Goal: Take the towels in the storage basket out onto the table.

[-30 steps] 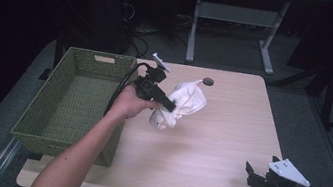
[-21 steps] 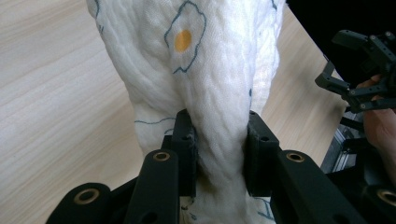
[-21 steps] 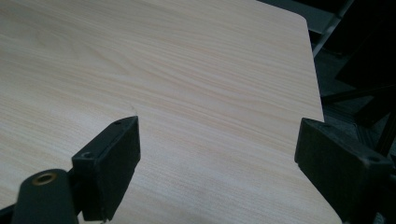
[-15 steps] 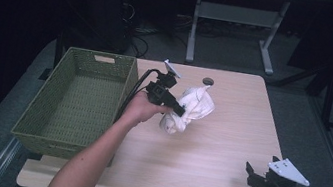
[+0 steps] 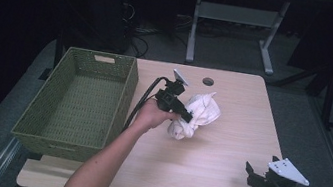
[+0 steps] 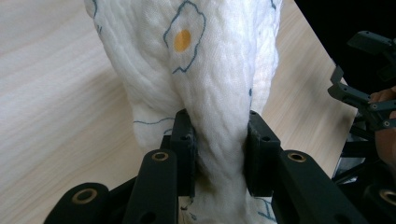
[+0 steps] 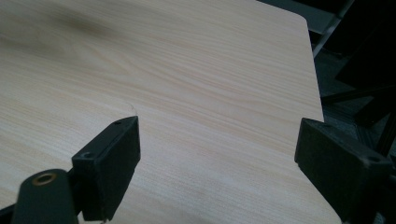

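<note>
One cloth (image 5: 196, 116), one basket (image 5: 79, 105)

A green woven basket (image 5: 76, 104) is sitting on the left part of the light wooden surface (image 5: 226, 148), its long side hanging a little past the left edge and its inside lying bare. A small round hole (image 5: 208, 82) is showing near the far edge of the surface. Beyond it, a grey metal frame (image 5: 234, 23) is standing on the dark floor (image 5: 299, 104), with what is probably a bundle of cables (image 5: 142, 39) trailing to its left
</note>
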`<state>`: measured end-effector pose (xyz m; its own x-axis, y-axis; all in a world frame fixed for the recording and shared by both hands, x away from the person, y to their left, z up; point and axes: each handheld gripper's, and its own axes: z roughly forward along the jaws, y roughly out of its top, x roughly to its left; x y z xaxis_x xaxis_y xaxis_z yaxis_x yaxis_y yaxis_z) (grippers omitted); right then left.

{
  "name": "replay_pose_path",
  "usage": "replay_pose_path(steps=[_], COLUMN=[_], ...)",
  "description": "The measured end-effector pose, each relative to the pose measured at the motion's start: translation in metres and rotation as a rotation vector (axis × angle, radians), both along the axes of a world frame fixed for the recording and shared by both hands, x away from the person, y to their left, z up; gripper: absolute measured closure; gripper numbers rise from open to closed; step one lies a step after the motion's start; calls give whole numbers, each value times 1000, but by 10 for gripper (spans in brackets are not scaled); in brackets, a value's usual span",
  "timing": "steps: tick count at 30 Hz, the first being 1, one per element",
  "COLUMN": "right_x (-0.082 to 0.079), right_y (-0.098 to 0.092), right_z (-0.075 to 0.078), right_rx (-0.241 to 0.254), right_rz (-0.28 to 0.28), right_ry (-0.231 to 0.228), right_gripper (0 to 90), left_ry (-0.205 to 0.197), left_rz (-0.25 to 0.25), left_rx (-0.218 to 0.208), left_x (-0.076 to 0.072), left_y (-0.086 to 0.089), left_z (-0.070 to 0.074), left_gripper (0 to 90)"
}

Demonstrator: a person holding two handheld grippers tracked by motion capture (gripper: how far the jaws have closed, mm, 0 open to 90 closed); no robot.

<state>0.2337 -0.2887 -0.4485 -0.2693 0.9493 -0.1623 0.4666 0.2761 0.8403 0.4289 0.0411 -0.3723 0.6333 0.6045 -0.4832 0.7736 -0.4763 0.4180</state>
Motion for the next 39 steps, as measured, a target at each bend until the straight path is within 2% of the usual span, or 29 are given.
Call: replay_pose_path(steps=[10,14,23,33,39], right_x=[0,-1,0,0,1], right_y=[0,0,0,1,1], right_z=[-1,-1,-1,-1,-2], right_rx=[1,2,0,0,-5], right_rz=[-1,1,1,4,8], right_ry=[5,4,9,9,10], right_gripper=[139,139,139,139,139], left_ry=[14,15,22,11,26], left_rz=[2,9,22,34,36], left_rx=[-7,-16,-6,1,-2], left_x=[-2,-3,-3,-5,-7], left_y=[-13,-17,-27,-36,-42], left_z=[-18,-21,-34,-42,-48], left_gripper=[684,681,679,664,633])
